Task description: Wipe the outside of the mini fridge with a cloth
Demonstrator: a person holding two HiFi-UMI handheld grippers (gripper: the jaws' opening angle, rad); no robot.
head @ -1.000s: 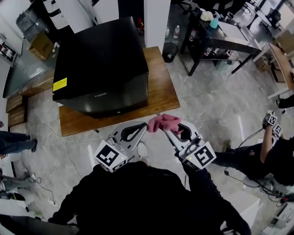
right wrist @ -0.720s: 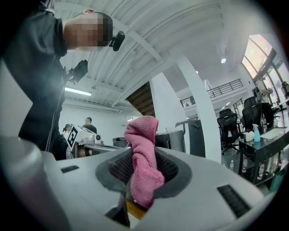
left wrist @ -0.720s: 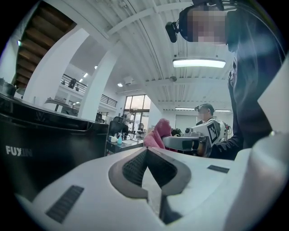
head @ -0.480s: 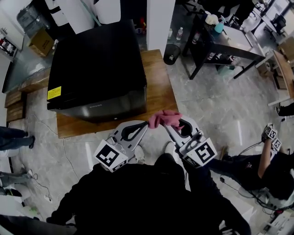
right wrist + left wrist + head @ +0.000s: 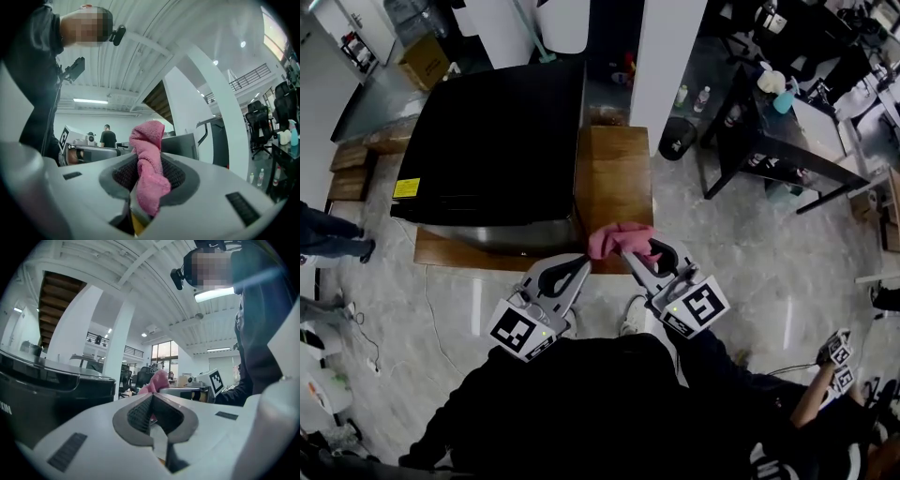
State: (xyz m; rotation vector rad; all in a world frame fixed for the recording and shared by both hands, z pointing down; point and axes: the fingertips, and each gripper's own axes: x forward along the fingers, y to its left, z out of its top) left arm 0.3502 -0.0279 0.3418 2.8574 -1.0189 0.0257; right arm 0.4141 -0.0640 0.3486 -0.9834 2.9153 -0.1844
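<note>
Cloth [image 5: 619, 239] is clamped in the jaws of the right gripper [image 5: 643, 251], near the front of the fridge [image 5: 497, 141]. Fridge is seated on a wooden table [image 5: 614, 178]. Left gripper [image 5: 579, 265] is held alongside, jaws pressed together, nothing between them.

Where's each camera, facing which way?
Head view: on the person's head, steeply down at the mini fridge, left gripper, right gripper; torso below.
Left gripper view: rides the left gripper, along its shut jaws toward the fridge; torso at right.
Right gripper view: rides the right gripper, jaws shut on the pink cloth; torso at left.
Shared: both gripper views show the cloth.
</note>
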